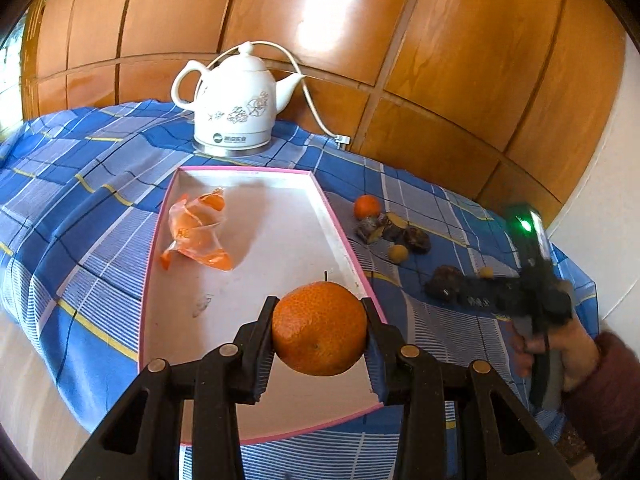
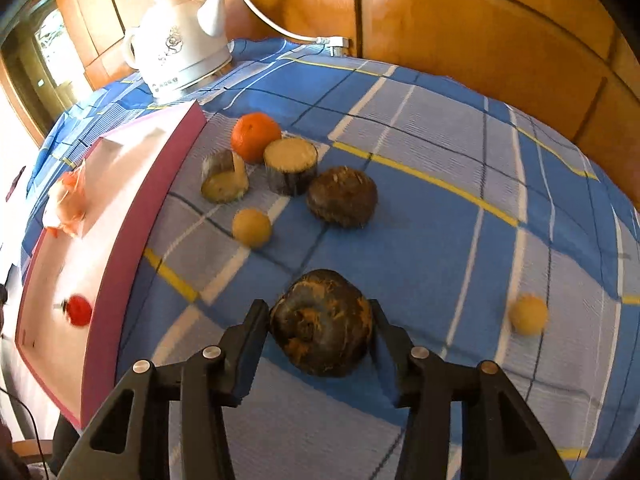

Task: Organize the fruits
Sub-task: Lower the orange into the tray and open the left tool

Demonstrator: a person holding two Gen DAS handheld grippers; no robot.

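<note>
Now we've got the left gripper pinching a mandarin over the tray, while the right gripper straddles a dark tuber; we can't tell if it grips; most produce waits on the cloth.

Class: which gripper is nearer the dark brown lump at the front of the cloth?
Right. The right gripper straddles the dark brown lump; the left gripper holds a mandarin over the white tray.

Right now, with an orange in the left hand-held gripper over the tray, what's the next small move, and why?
Probably lower and release it. The left hand-held gripper pinches the orange over bare floor of the pink-rimmed tray, clear of the plastic wrapper. Meanwhile the right hand-held gripper straddles a dark tuber on the cloth.
</note>
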